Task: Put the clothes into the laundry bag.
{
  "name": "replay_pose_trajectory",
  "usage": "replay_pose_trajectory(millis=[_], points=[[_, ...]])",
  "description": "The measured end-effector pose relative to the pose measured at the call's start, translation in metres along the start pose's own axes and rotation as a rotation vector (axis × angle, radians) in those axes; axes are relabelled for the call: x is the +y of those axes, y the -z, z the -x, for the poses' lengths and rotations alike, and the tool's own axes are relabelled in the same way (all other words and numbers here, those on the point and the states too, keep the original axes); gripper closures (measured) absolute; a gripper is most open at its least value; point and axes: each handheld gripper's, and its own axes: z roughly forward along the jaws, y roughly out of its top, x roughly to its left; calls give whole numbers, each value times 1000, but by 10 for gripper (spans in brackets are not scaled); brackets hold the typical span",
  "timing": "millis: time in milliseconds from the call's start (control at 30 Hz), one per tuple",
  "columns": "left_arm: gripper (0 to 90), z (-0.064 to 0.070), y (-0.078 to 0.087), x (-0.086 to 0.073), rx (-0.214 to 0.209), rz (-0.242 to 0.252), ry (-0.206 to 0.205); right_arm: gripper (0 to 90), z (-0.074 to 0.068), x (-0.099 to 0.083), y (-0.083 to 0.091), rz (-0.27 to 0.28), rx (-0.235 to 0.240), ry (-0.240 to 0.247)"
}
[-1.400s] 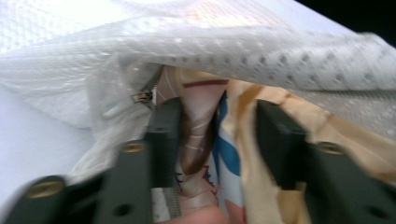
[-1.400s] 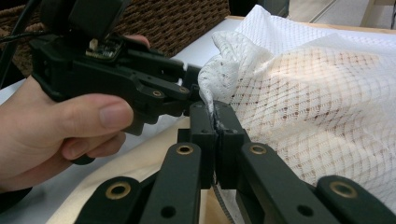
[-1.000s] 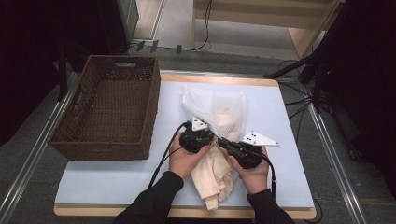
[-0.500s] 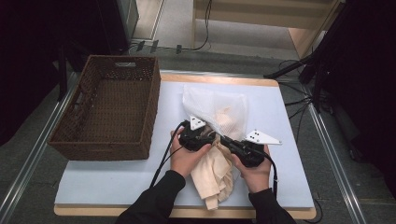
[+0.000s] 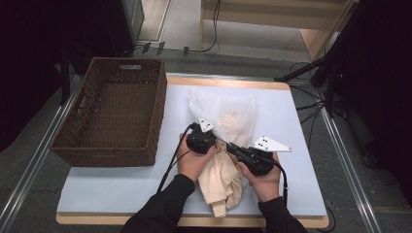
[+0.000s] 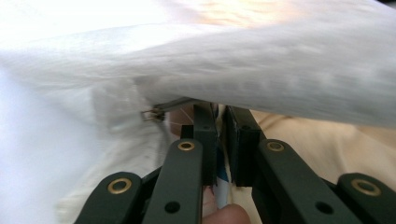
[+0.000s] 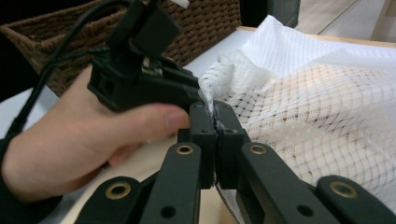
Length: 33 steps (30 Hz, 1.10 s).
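A white mesh bag point(image 5: 228, 109) lies in the middle of the table, with something pale orange showing through it. A cream cloth point(image 5: 221, 182) spills from the bag's near end toward the person. My left gripper point(image 5: 214, 138) is shut on the bag's edge, and in the left gripper view a small metal zipper pull point(image 6: 152, 113) hangs just left of its jaws point(image 6: 223, 121). My right gripper point(image 5: 228, 145) is also shut on the bag's edge point(image 7: 215, 114), right beside the left gripper point(image 7: 140, 84). The two pinch points are almost touching.
A brown wicker basket point(image 5: 114, 114) stands on the left part of the white table top point(image 5: 111, 184), close to the left hand. Dark stands and cables lie on the floor beyond the table's right and far edges.
Hardly anything: both hands shifted by a small amount and keep their hold on the bag's edge. The cloth and basket lie as before.
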Motion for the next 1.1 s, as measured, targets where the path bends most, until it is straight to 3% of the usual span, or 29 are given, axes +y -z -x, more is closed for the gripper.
replay_pose_trajectory(millis=[67, 133, 233, 300, 367, 467, 533, 600, 633, 733, 767, 800, 867, 933, 1033, 1067, 1100], points=[[836, -6, 1, -2, 4, 7, 51, 889, 3, -2, 1, -13, -24, 9], [785, -10, 8, -2, -78, 5, 74, 890, 8, -4, 2, -23, -41, -12], [558, -11, 22, -6, -167, 27, 86, 889, 14, -5, 4, -21, -56, -31], [461, -9, 33, -12, -232, 39, 81, 889, 15, -5, 4, -15, -56, -29], [377, -1, 37, -18, -292, 22, 64, 889, 14, -5, 3, -20, -58, -28], [201, 14, 31, -21, -276, -60, 11, 889, 11, -5, 0, -27, -58, -21], [138, 23, 19, -23, -247, -133, -23, 889, 9, -5, -1, -33, -55, -17], [153, 31, 9, -25, -188, -170, -52, 889, 7, -5, -1, -34, -51, -7], [209, 35, 9, -24, -136, -165, -81, 889, 6, -5, -1, -36, -51, -4], [638, 36, 12, -17, -90, -146, -88, 889, 7, -5, 0, -34, -47, -9], [750, 35, 12, -15, -102, -139, -57, 889, 8, -6, 0, -34, -47, -9], [798, 32, 13, -12, -130, -138, -3, 889, 8, -5, 0, -34, -47, -10], [817, 29, 19, -6, -176, -87, 70, 889, 7, -5, 1, -29, -47, -10], [822, 26, 24, -3, -124, -11, 84, 889, 6, -3, 2, -24, -43, -8], [820, 14, 22, -3, -18, 71, 168, 890, 4, -1, 4, -11, -39, -7], [814, 10, 19, -4, 9, 76, 193, 890, 4, 0, 5, -8, -38, -3], [803, 5, 13, -6, 1, 58, 205, 890, 4, 0, 6, -6, -40, -3]])
